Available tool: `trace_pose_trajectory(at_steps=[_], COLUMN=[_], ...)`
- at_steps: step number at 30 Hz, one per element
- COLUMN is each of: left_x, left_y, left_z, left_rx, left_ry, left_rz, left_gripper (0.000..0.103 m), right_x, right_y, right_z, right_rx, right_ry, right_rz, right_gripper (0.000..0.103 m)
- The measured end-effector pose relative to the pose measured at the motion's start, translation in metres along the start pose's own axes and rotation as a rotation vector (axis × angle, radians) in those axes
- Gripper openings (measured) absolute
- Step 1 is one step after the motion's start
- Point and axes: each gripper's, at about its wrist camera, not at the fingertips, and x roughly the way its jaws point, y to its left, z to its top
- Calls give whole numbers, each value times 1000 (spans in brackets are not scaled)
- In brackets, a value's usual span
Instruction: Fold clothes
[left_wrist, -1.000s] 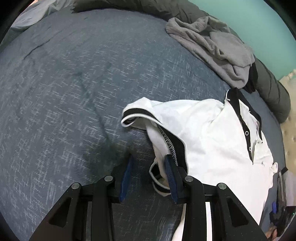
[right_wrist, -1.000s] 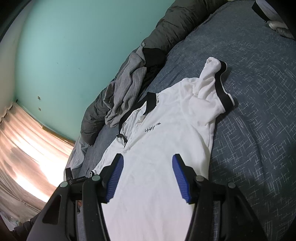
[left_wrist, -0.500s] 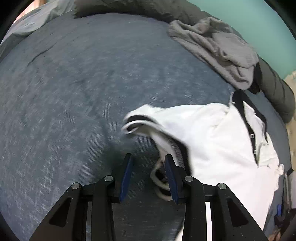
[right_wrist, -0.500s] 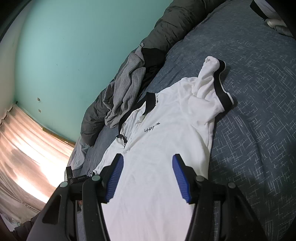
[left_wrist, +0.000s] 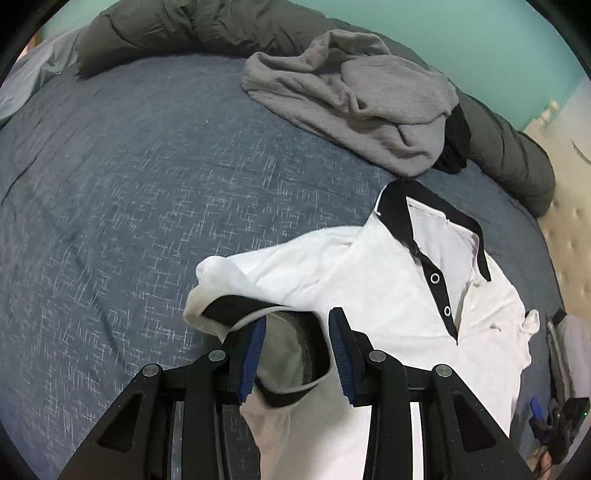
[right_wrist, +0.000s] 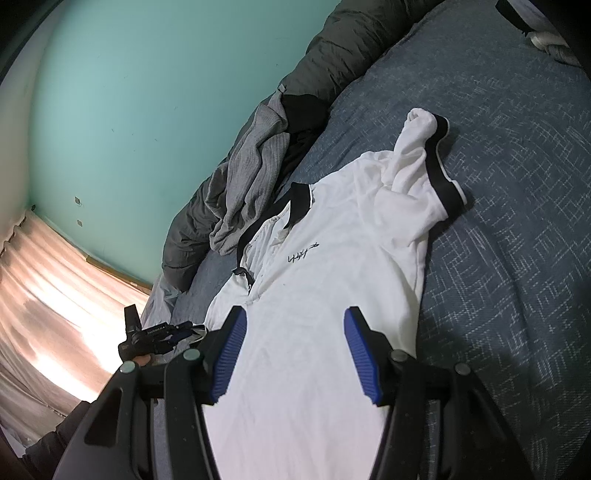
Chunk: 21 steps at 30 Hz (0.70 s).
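A white polo shirt (left_wrist: 373, 291) with a black collar and black sleeve cuffs lies front up on the blue bedspread (left_wrist: 129, 192). My left gripper (left_wrist: 297, 328) is open, and the crumpled black-cuffed sleeve (left_wrist: 284, 350) lies bunched between its blue pads, not pinched. In the right wrist view the same shirt (right_wrist: 332, 295) stretches ahead, its far sleeve (right_wrist: 424, 155) bunched up. My right gripper (right_wrist: 293, 332) is open and empty, hovering over the shirt's lower body.
A crumpled grey garment (left_wrist: 354, 96) lies beyond the collar, against a rolled dark green duvet (left_wrist: 207, 26) along the teal wall. A beige padded headboard (left_wrist: 569, 221) is at the right. A dark handheld device (right_wrist: 155, 336) sits by the shirt's near side.
My left gripper has moved right and forward over the sleeve, so the cuff now lies between its open pads. The right gripper has barely moved.
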Motion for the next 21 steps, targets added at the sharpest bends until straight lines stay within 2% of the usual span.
trace_pose_trajectory(at_steps=[9, 14, 18, 19, 20, 21], left_x=[-5, 1, 10, 13, 13, 13], left_y=[33, 25, 22, 23, 24, 24], left_z=[-16, -16, -18, -18, -19, -19], left_rx=[-48, -17, -6, -11, -11, -9], left_ry=[21, 34, 67, 75, 78, 79], left_rz=[47, 40, 62, 64, 66, 69], left_gripper=[38, 38, 38, 29, 11, 4], right_x=[-1, 0, -1, -2, -2, -3], right_y=[2, -1, -3, -3, -3, -2], right_z=[-1, -1, -1, 0, 0, 1], right_rx=[4, 13, 23, 24, 24, 24], right_ry=[-6, -2, -2, -5, -8, -10], right_rz=[4, 2, 2, 2, 3, 3], right_gripper=[56, 56, 56, 56, 56, 56])
